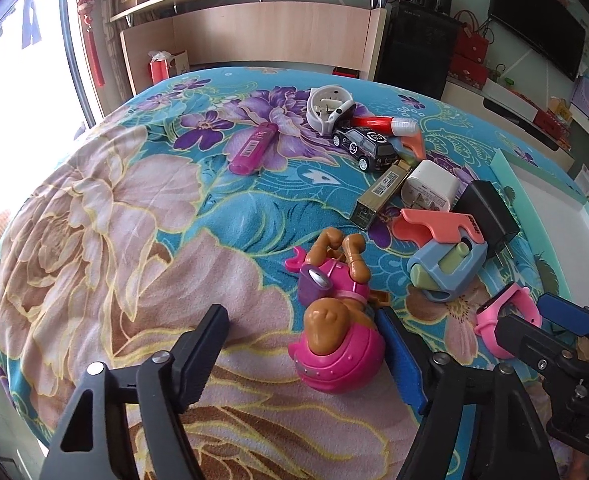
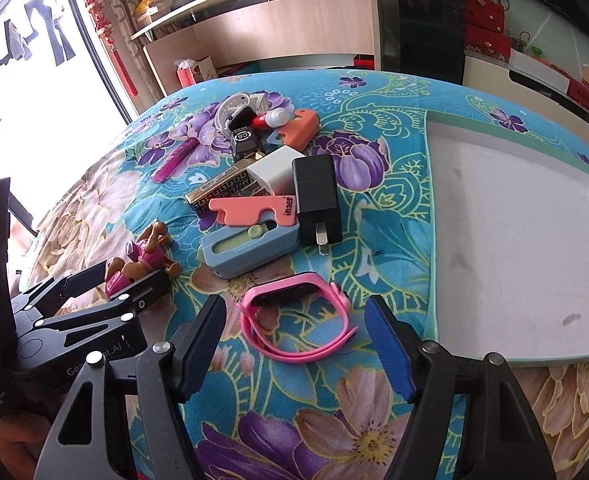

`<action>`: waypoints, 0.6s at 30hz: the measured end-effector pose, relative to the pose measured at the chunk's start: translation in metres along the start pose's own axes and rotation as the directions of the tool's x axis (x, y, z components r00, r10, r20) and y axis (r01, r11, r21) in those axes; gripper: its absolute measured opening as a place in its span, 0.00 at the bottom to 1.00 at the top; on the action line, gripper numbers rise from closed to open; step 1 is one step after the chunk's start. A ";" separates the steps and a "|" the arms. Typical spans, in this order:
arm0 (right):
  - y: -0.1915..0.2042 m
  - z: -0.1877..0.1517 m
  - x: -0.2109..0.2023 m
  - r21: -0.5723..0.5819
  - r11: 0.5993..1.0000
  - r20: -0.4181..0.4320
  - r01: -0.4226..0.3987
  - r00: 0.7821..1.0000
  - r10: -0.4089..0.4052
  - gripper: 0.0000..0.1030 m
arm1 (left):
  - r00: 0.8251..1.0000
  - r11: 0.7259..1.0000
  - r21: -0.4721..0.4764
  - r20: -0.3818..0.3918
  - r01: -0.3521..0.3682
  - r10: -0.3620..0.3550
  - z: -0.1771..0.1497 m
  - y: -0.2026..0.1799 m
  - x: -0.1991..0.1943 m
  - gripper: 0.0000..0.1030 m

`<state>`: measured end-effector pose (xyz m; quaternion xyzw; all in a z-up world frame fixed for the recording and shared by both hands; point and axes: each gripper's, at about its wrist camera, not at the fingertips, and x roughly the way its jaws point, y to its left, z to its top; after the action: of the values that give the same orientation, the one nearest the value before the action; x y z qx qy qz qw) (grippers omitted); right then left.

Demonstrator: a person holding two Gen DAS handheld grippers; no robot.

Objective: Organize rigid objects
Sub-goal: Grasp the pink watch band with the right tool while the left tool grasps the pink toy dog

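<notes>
A toy dog (image 1: pixel 334 340) in a pink helmet and vest lies on the flowered blanket (image 1: pixel 142 248) between the fingers of my left gripper (image 1: pixel 300 312). The gripper is open; its blue pad is right beside the helmet and the black finger stands well clear. A pink wristwatch (image 2: pixel 294 320) lies between the fingers of my right gripper (image 2: pixel 294 300), which is open with both pads apart from the strap. A white tray with a green rim (image 2: pixel 514 220) lies to the right, nothing in it. Each gripper also shows in the other's view: the left gripper (image 2: pixel 114 284), the right gripper (image 1: pixel 534 320).
Behind the toy and watch lies a cluster: a blue and salmon holder (image 1: pixel 446 264), a black charger (image 1: pixel 488 216), a white charger (image 1: pixel 428 186), a gold lighter (image 1: pixel 378 194), a black toy car (image 1: pixel 364 144), a purple lighter (image 1: pixel 252 148), a red tube (image 1: pixel 378 122). A wooden shelf unit (image 1: pixel 274 36) stands beyond the bed.
</notes>
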<state>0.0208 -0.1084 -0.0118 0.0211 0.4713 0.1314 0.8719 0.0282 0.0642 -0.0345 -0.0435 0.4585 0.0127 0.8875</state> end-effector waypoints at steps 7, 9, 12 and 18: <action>0.002 -0.002 0.017 -0.012 1.000 -0.048 0.019 0.999 -0.020 0.71 | 1.000 1.000 0.004 0.005 -0.003 0.003 0.001 0.004 0.006 0.72; 0.004 -0.002 0.019 -0.022 0.999 -0.049 0.030 0.998 -0.031 0.71 | 1.000 1.000 0.006 0.009 -0.002 0.002 0.001 0.004 0.007 0.72; 0.007 -0.002 0.022 -0.041 0.998 -0.051 0.053 0.997 -0.055 0.71 | 1.000 1.000 0.012 0.011 -0.004 0.004 0.001 0.004 0.008 0.72; 0.010 -0.002 0.024 -0.048 0.996 -0.047 0.072 0.996 -0.075 0.68 | 1.000 1.000 0.031 0.015 0.002 -0.002 0.001 0.001 0.006 0.56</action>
<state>0.0295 -0.0935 -0.0305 -0.0197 0.4896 0.1106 0.8646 0.0326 0.0649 -0.0383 -0.0301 0.4518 0.0052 0.8916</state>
